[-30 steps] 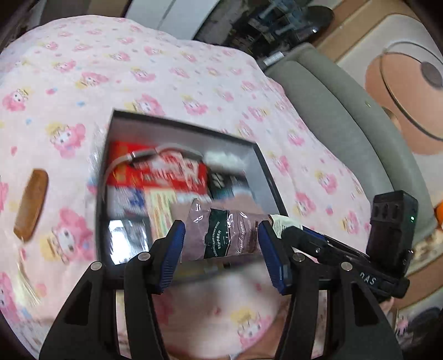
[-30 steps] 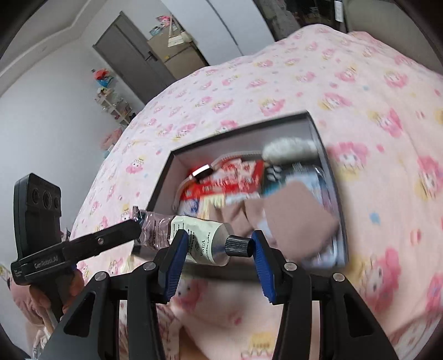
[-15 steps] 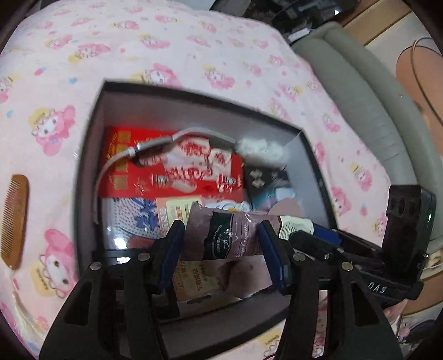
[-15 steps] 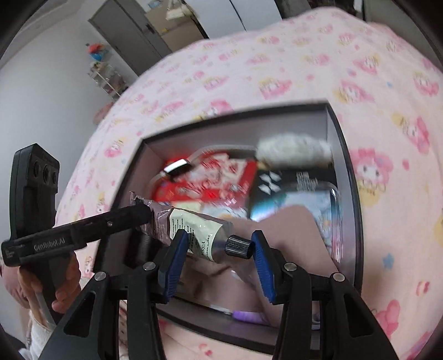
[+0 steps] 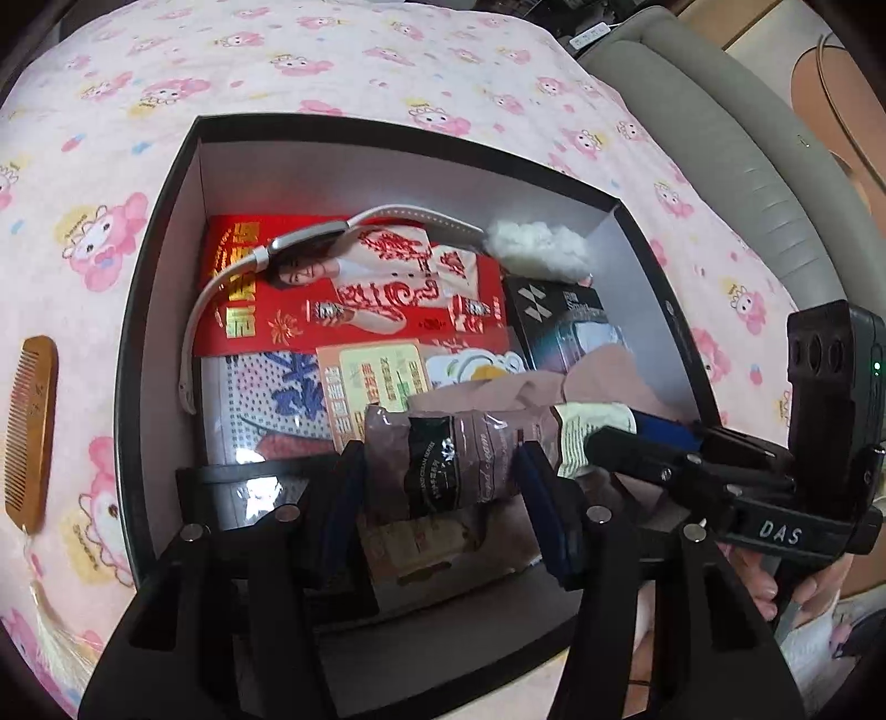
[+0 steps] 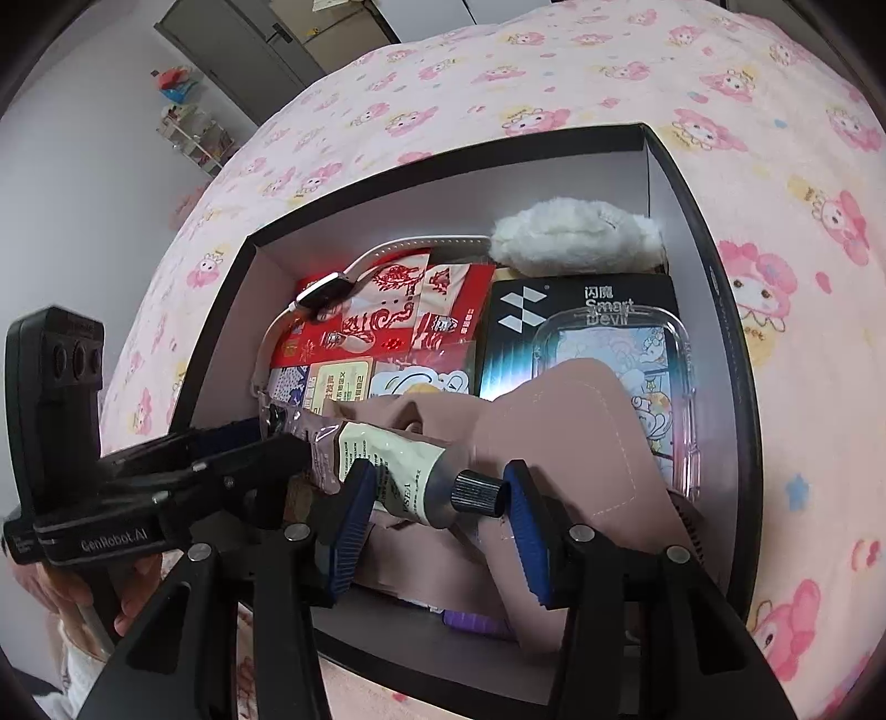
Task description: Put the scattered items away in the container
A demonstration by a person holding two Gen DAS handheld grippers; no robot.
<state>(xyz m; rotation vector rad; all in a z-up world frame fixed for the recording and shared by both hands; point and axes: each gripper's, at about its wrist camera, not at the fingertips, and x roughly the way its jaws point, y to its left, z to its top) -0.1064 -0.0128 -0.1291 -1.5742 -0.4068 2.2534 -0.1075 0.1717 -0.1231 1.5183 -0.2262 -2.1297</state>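
1. Pink cartoon-print bedding [image 5: 343, 61] lies all round my black box [image 5: 144, 310], which is already crowded with packets.
2. My left camera alone shows the wooden comb [image 5: 30, 426] lying on the bedding outside the box's left wall, and the grey sofa edge [image 5: 736, 127] beyond.
3. My right camera alone shows the grey door [image 6: 243, 33] and a clear phone case [image 6: 659, 354] lying in the box.
4. Hand cream tube [image 6: 398, 471] spans both tongs, long axis crosswise over the box's near half: my left gripper [image 5: 440, 471] is clamped on the crimped brown tail, my right gripper [image 6: 434, 490] on the pale body and black cap.
5. Cap end points toward the right wall.
6. Beneath the tube lies pink fabric [image 6: 559, 421]; free room shows only along the far wall, beside the white fluff [image 6: 576, 235].
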